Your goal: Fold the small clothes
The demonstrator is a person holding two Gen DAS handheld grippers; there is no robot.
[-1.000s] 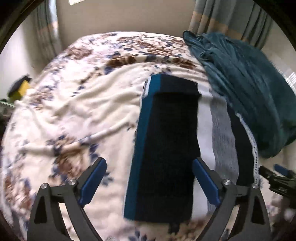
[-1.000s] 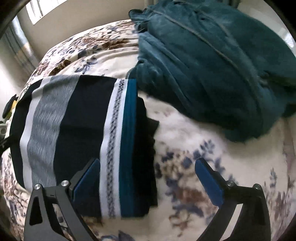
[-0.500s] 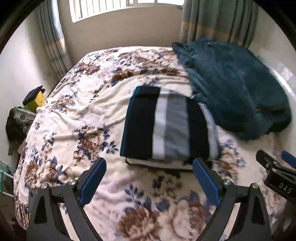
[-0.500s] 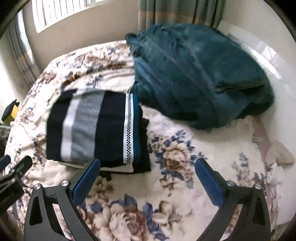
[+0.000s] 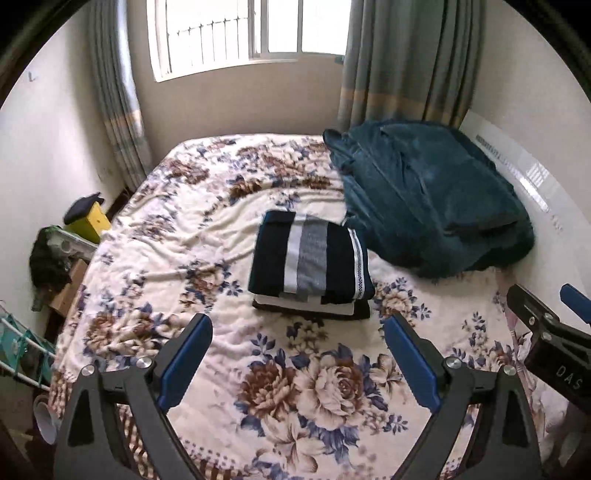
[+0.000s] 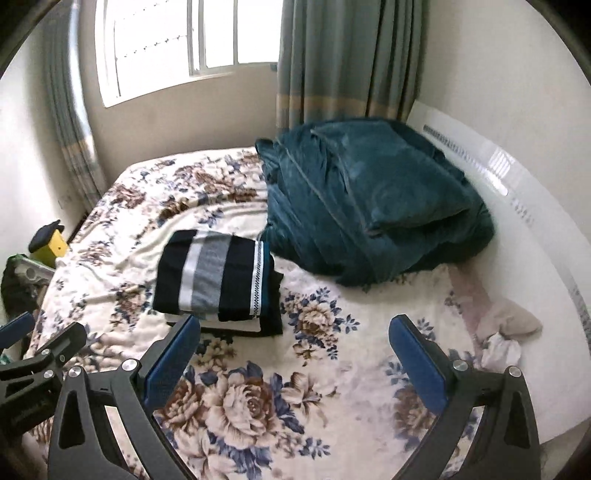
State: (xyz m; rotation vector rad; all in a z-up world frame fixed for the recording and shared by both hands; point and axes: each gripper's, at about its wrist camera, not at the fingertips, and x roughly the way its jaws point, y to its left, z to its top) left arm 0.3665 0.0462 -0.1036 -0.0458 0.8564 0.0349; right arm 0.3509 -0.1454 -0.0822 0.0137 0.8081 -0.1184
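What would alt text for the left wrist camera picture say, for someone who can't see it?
A folded striped garment lies on a floral bedspread, beside a heaped teal blanket. The open left gripper hovers empty in front, with the right gripper at the right edge and a window behind.

The left gripper (image 5: 297, 332) fills the bottom of its own view: two black skeletal fingers with triangular cut-outs, silver screw heads at the joints, and flat blue pads (image 5: 186, 356) on the inner faces. The right gripper (image 6: 293, 334) is built the same, black frame, silver screws, blue pads (image 6: 417, 356). At the right edge of the left view, its black body bears white letters "DAS".
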